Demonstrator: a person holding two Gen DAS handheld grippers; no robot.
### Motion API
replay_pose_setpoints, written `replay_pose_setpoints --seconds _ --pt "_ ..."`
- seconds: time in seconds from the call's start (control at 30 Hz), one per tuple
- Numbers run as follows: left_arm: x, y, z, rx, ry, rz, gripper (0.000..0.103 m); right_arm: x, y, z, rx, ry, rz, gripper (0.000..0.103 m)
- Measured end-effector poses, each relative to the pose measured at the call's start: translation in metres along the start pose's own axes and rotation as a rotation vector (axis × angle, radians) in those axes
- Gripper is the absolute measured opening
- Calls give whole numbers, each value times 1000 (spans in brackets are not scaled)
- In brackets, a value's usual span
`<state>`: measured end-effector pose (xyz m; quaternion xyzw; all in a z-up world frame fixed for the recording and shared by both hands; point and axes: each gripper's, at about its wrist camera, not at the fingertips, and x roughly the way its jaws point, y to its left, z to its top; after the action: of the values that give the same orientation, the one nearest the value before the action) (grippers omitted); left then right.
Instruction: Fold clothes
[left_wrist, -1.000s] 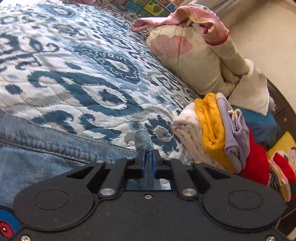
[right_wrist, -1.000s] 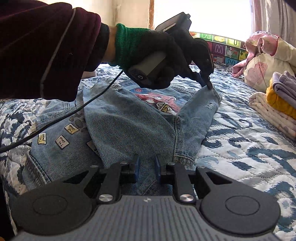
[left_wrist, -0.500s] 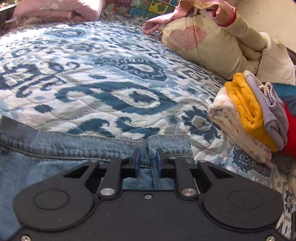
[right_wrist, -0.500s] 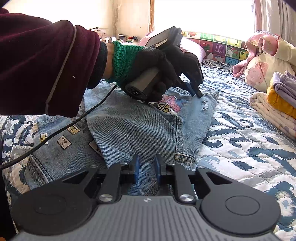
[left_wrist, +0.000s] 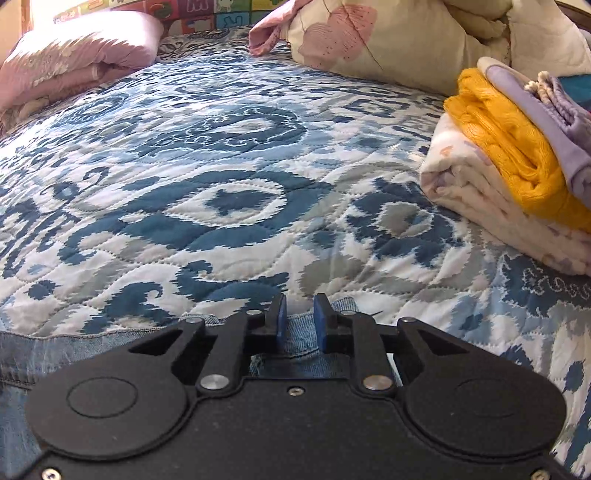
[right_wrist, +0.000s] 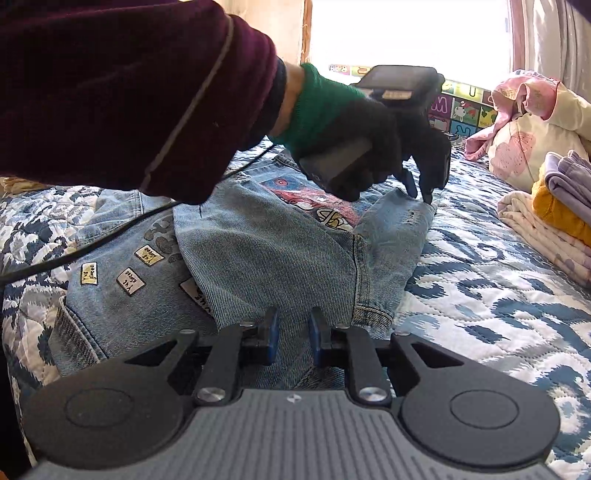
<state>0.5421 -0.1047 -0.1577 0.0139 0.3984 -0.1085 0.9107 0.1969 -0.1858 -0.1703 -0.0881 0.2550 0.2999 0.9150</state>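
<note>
Denim jacket (right_wrist: 266, 258): we are seeing it lying partly folded on the bed (left_wrist: 221, 177).
Left gripper (left_wrist: 300, 322): we are holding it parted, empty, over the cuff (right_wrist: 402, 218).
Right gripper (right_wrist: 291, 334): we are hovering it, jaws apart, gripping nothing.

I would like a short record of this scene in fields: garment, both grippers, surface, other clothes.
garment: denim jacket, patches showing, lying partly folded on the bed
left gripper: open, tips at the cuff end of the sleeve
right gripper: open, over the jacket's near edge
surface: blue and white quilt
other clothes: folded stack at the right, apart from the jacket
</note>
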Motion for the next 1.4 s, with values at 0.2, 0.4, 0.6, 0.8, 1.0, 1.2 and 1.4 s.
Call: replay_pose_setpoints --seconds 0.2,0.4,0.6,0.8,1.0,1.2,1.4 --pt "-48 0 3 16 -88 -36 17 -1 1 0 -6 -7 -4 21" --pt "-52 -3 -11 69 -7 -18 17 -2 2 0 -15 -6 -11 21" --pt "-76 -1 -15 76 -21 15 17 4 0 1 -2 29 1 21" --pt "-125 8 -33 36 -75 31 25 -4 12 -1 -68 -6 -39 21" --pt "-234 62 -125 -192 -212 7 41 -37 14 -3 -84 -46 4 32" --pt "-274 122 -202 -489 -268 -7 41 -52 16 -13 -104 -60 22 35" --pt "-262 147 -231 -676 -276 -25 42 -58 25 -20 -156 -58 2 44"
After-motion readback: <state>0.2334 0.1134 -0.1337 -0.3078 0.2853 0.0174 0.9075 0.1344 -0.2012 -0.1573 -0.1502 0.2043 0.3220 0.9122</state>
